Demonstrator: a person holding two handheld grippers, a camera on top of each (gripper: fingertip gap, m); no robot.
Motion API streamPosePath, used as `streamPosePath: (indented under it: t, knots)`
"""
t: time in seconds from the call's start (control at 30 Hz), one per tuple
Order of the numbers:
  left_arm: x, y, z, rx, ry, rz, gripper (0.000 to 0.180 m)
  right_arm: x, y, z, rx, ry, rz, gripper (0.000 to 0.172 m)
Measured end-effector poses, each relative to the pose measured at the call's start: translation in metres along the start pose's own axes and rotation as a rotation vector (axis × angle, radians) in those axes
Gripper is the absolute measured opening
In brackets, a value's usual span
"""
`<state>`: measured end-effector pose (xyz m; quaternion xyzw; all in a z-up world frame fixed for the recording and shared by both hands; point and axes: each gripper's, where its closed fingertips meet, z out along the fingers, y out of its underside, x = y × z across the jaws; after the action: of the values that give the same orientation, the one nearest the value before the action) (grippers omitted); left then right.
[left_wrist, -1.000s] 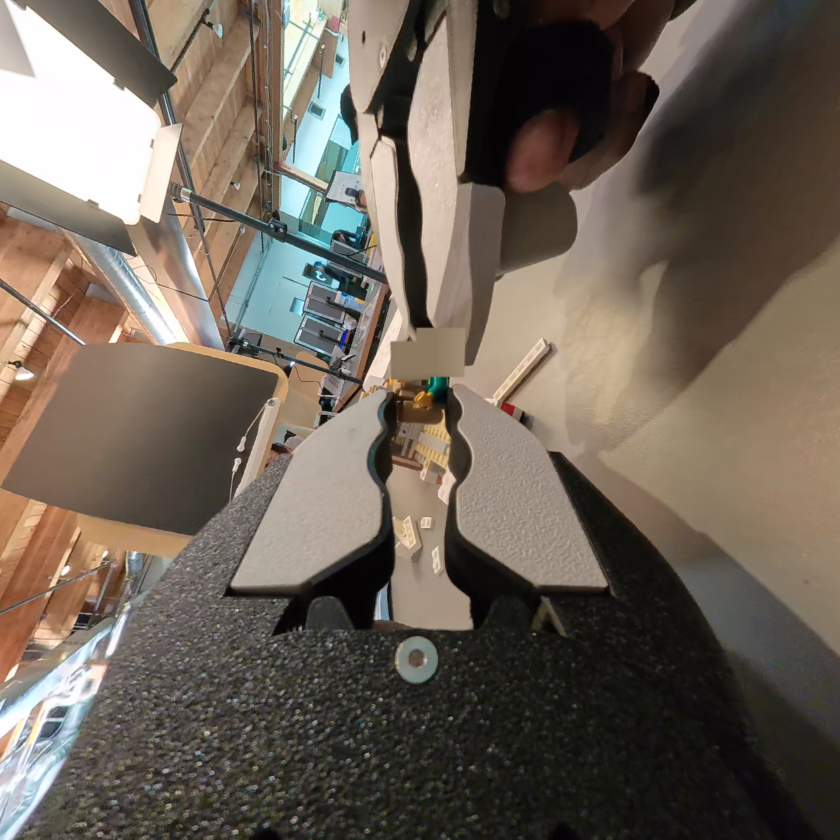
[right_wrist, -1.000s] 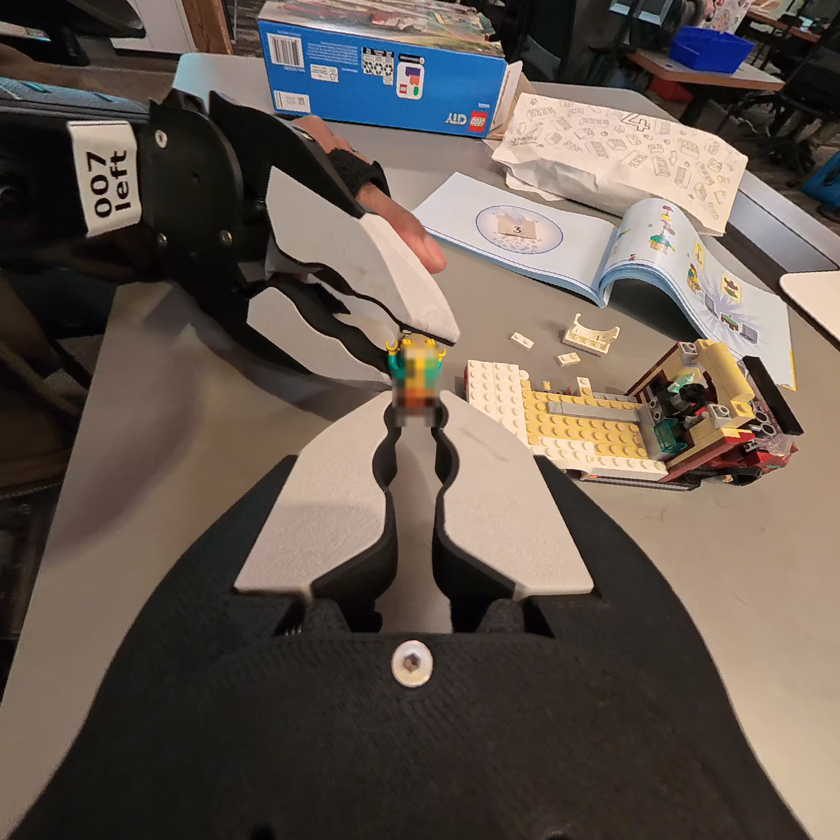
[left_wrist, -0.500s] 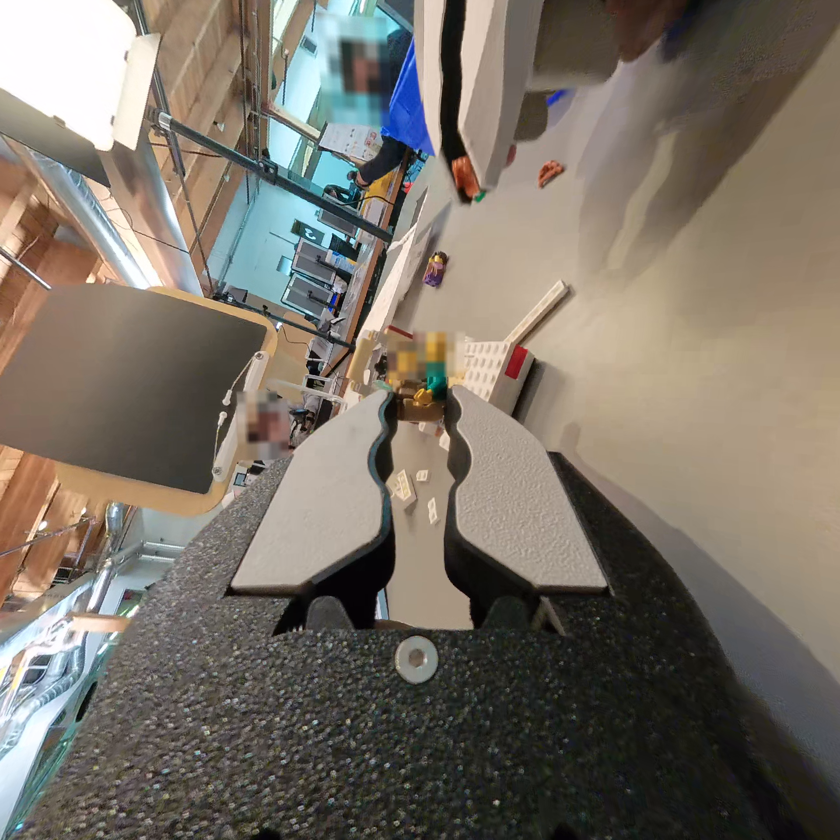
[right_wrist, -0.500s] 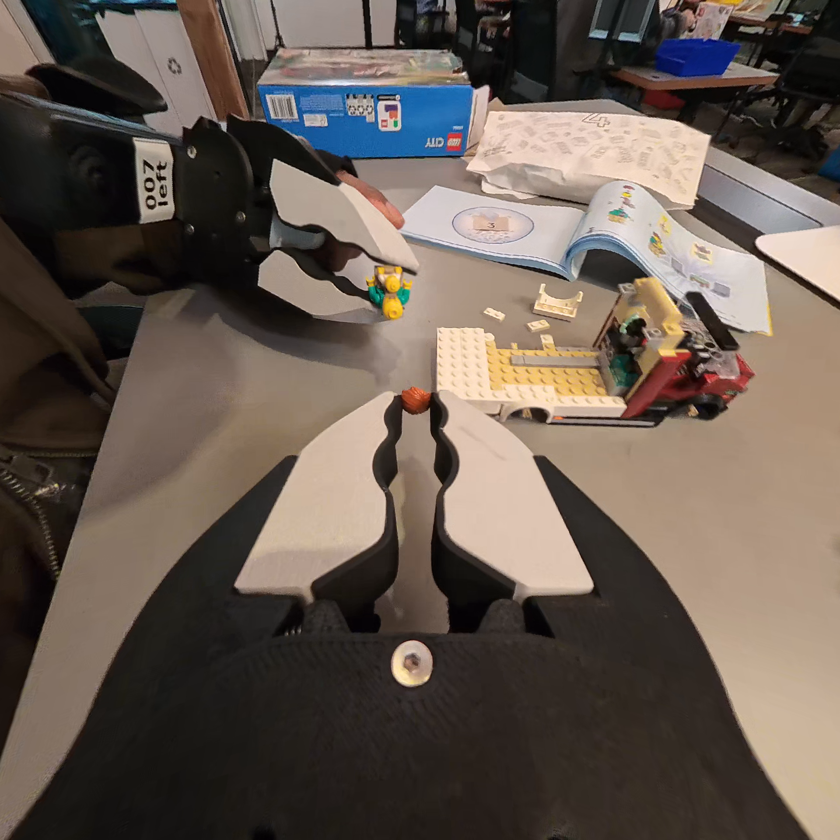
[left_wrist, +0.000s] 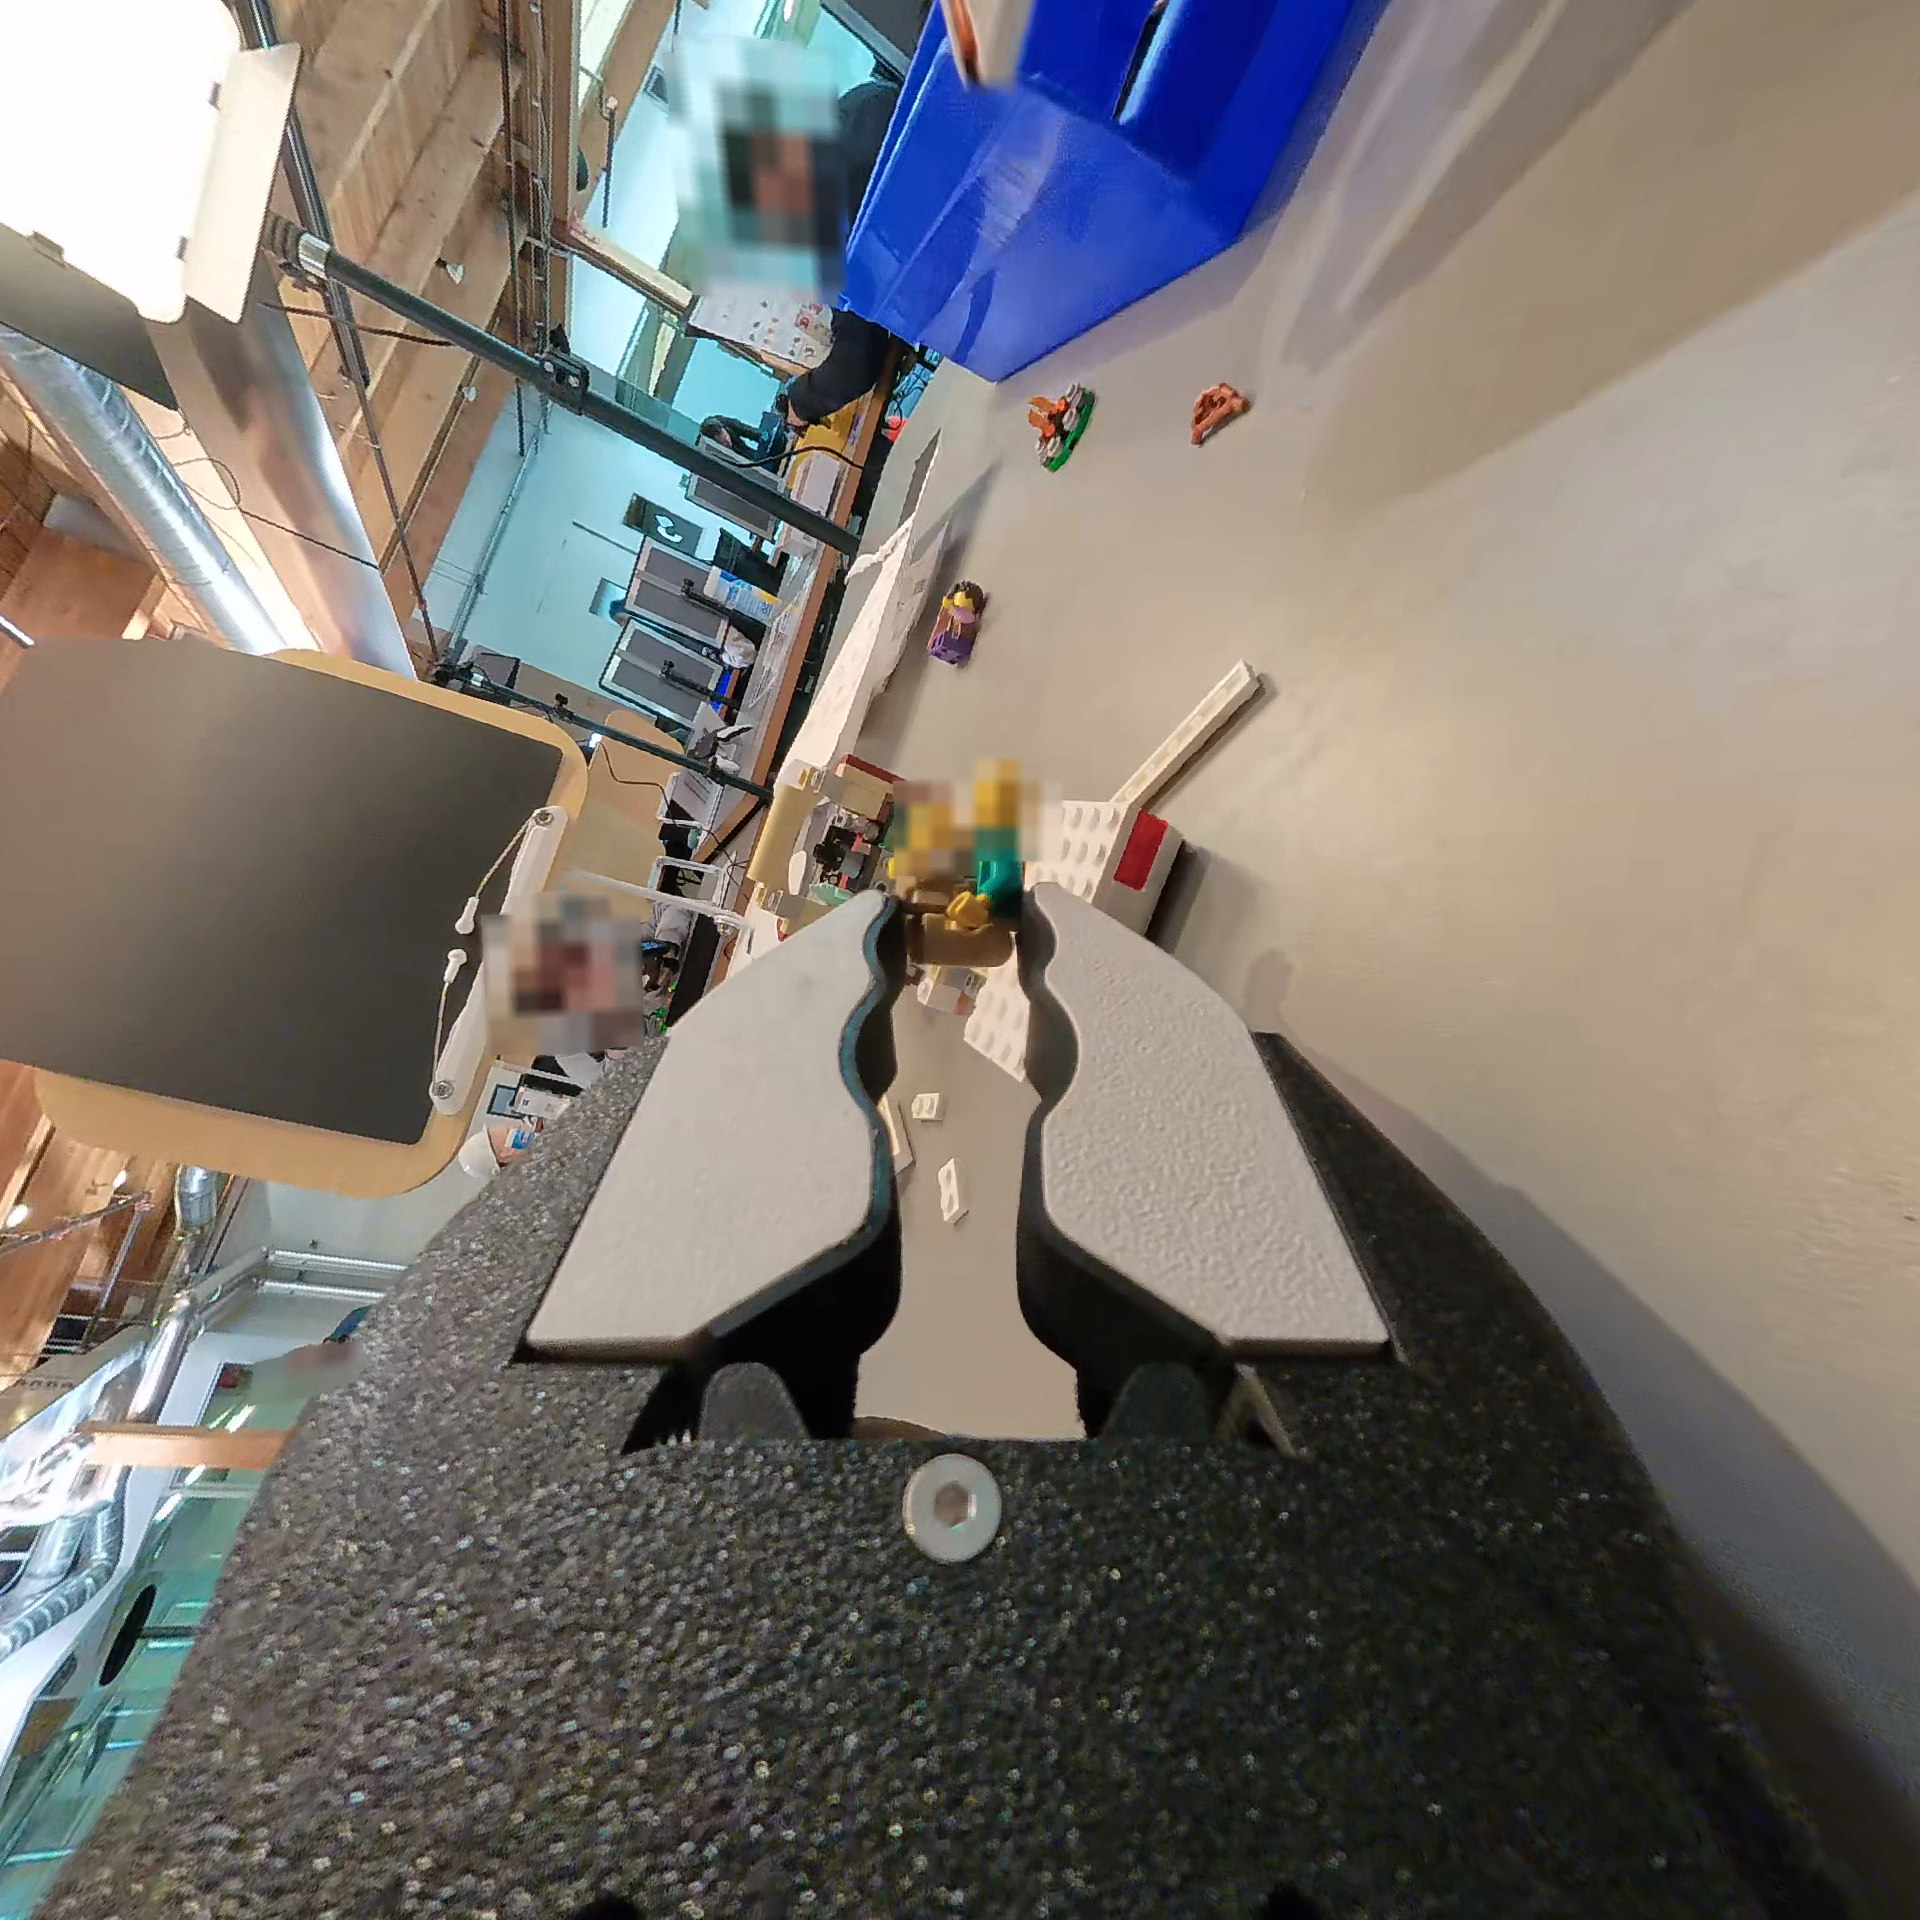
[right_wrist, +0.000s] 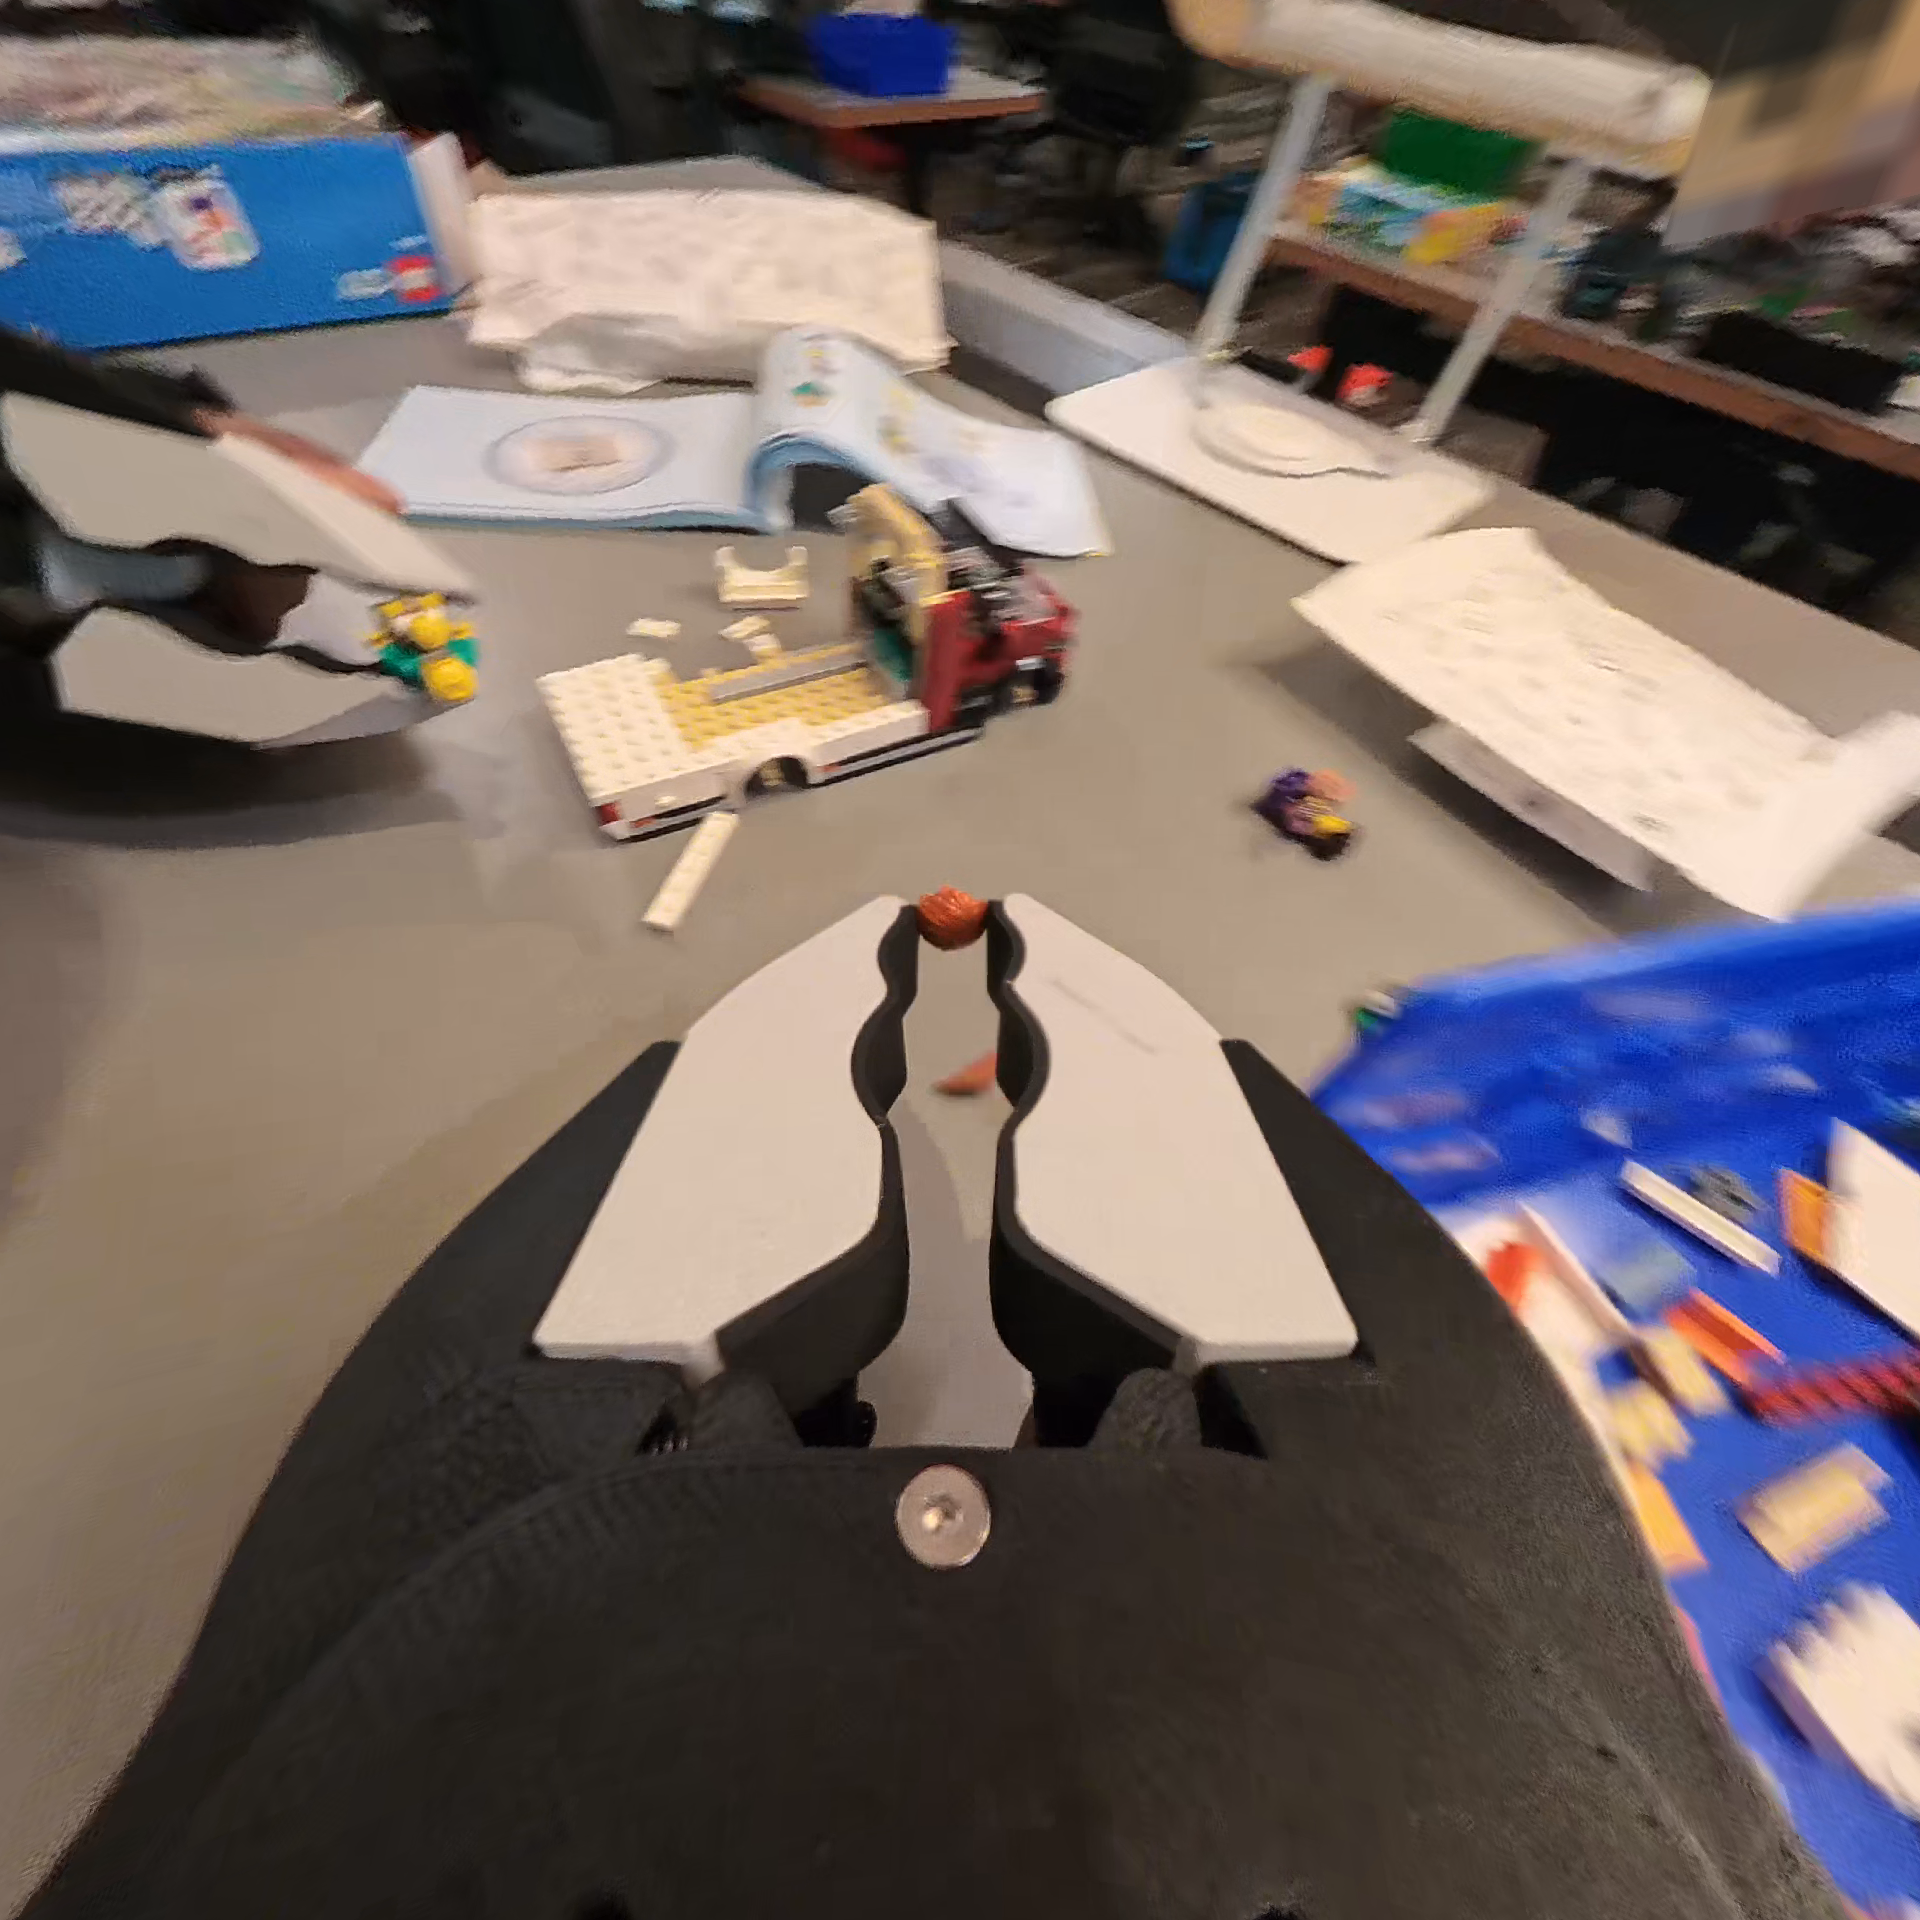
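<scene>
Your blue bin (right_wrist: 1683, 1226) sits near right in the right wrist view, blurred, with a scatter of loose white, orange, red and yellow pieces (right_wrist: 1704, 1340) inside; no single piece can be told apart. In the left wrist view the same bin (left_wrist: 1049, 197) lies far off, its contents hidden.

Your right gripper (right_wrist: 952, 914) pinches a small orange-brown piece (right_wrist: 950, 916) at the very tips, both pads pressed on it, above the grey table (right_wrist: 312, 987). Your left gripper (left_wrist: 958, 925) clamps a figure (left_wrist: 971, 914) with tan legs, teal body and yellow hands; the right wrist view shows it (right_wrist: 426, 649) far left, off the table.

Between the grippers stands a half-built truck (right_wrist: 800, 665) with a white and yellow bed and a red cab. A white strip (right_wrist: 691, 868) lies just in front of it, a purple figure (right_wrist: 1304, 800) to its right, an open booklet (right_wrist: 727, 457) behind, and paper sheets (right_wrist: 1590, 686) far right. An orange chip (right_wrist: 966, 1075) lies on the table under your right fingers.
</scene>
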<state>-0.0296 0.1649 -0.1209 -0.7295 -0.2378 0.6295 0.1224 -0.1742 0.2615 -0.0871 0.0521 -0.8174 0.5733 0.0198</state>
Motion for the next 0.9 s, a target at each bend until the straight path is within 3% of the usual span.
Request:
streamPosePath:
  t: [0.13, 0.2, 0.3, 0.43, 0.7, 0.9]
  knots:
    - [0.001, -0.002, 0.0, 0.006, 0.007, -0.003, 0.021, 0.077, 0.003, -0.047, 0.028, 0.341, 0.091, 0.012]
    - [0.001, -0.003, -0.001, 0.008, 0.005, -0.005, 0.021, 0.1, 0.019, -0.056, -0.033, 0.417, 0.162, 0.014]
    - [0.0, -0.003, -0.002, 0.003, -0.004, -0.003, 0.021, 0.093, 0.023, -0.052, -0.062, 0.388, 0.172, 0.022]
    - [0.0, -0.002, -0.003, -0.003, -0.014, 0.007, 0.021, 0.06, 0.018, -0.031, -0.105, 0.34, 0.043, 0.027]
    - [0.002, -0.01, -0.005, 0.027, -0.018, 0.027, 0.021, -0.096, 0.0, 0.04, -0.015, -0.275, -0.04, 0.021]
    - [0.006, -0.018, -0.008, 0.059, -0.018, 0.061, 0.021, -0.145, -0.007, 0.063, -0.01, -0.457, -0.077, 0.022]
